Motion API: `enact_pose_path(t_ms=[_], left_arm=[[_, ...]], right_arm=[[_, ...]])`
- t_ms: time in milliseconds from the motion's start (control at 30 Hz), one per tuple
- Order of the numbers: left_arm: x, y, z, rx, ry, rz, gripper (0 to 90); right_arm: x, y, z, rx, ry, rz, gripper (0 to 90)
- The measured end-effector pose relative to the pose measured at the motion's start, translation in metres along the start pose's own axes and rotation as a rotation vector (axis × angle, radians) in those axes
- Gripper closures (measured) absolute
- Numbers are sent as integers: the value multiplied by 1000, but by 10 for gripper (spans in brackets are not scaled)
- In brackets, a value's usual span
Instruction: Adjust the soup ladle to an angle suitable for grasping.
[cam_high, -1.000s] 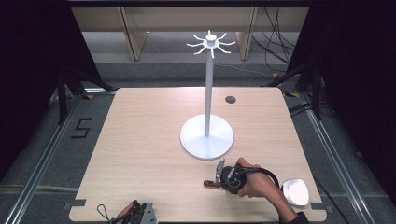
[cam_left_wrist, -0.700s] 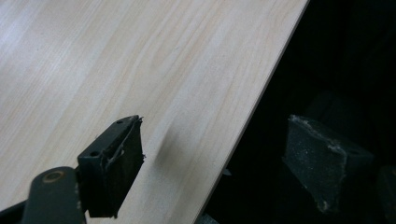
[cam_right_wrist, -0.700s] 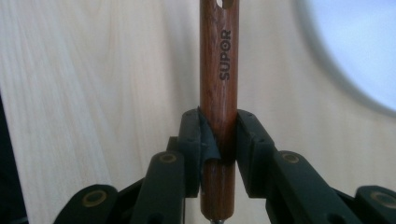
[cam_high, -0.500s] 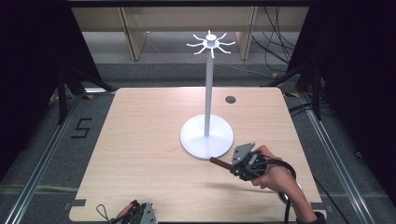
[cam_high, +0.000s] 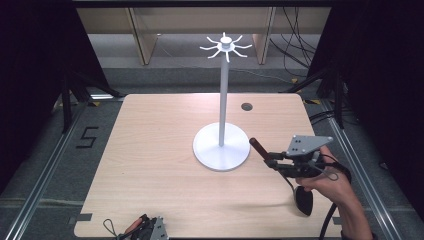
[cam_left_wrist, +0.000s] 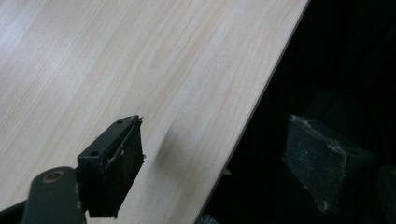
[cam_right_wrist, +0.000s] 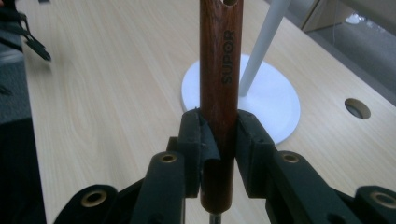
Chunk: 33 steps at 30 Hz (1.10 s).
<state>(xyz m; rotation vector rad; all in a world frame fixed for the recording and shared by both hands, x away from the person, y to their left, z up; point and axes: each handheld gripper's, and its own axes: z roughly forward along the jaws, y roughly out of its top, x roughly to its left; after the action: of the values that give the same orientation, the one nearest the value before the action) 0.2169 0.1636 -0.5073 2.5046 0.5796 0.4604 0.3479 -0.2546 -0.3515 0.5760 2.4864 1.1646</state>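
Two grippers logged. Left gripper (cam_high: 150, 231) lies at the near table (cam_high: 150, 150) edge, jaws apart, one overhanging the edge. Right gripper (cam_high: 274, 162), clenched on a wooden-handled ladle (cam_high: 260, 148), has risen since a second ago; the black bowl hangs below the hand (cam_high: 330, 182). White stand (cam_high: 221, 147) sits just beyond the handle tip; open tabletop lies to its left.
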Motion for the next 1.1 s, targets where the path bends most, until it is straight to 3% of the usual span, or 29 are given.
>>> enact_pose_path(t_ms=[33, 100, 133, 200, 367, 433, 467, 533, 567, 667, 700, 800, 900, 933, 1067, 1100], left_arm=[[1, 0, 1, 1, -16, 7, 189], [0, 0, 1, 1, -14, 7, 189], [1, 0, 1, 1, -14, 7, 189], [0, 0, 1, 0, -14, 6, 189], [0, 0, 0, 5, 2, 2, 189], [0, 0, 0, 6, 2, 4, 189], [0, 0, 1, 4, -19, 5, 189], [0, 0, 0, 10, 1, 5, 189], [-1, 0, 1, 0, -5, -6, 189], [0, 0, 2, 11, -3, 2, 189], [-1, 0, 2, 11, -2, 2, 189], [0, -1, 2, 6, -5, 3, 189], [0, -1, 2, 3, 1, -1, 189], [0, -1, 2, 4, 1, -1, 189], [0, -1, 2, 3, 1, -3, 189], [0, -1, 2, 3, 1, -3, 189]], right_arm=[[-2, 0, -3, -18, -4, 15, 742], [-5, 0, -7, -53, 0, -2, 742], [-5, -1, -9, -54, -17, 27, 742], [-8, -2, -12, -69, -10, 29, 742], [-12, -2, -26, -128, -57, 87, 742], [-15, -1, -32, -148, -81, 82, 742], [-15, -1, -34, -168, -85, 92, 742], [-16, -1, -39, -206, -106, 110, 742], [-20, 1, -44, -253, -106, 106, 742], [-23, 5, -47, -291, -86, 94, 741], [-22, 7, -47, -319, -76, 127, 741], [-26, 13, -46, -394, -45, 132, 741], [-27, 21, -42, -413, -37, 148, 741], [-26, 24, -40, -423, -53, 172, 741], [-30, 34, -34, -425, -61, 142, 741], [-28, 36, -32, -417, -54, 166, 741]])
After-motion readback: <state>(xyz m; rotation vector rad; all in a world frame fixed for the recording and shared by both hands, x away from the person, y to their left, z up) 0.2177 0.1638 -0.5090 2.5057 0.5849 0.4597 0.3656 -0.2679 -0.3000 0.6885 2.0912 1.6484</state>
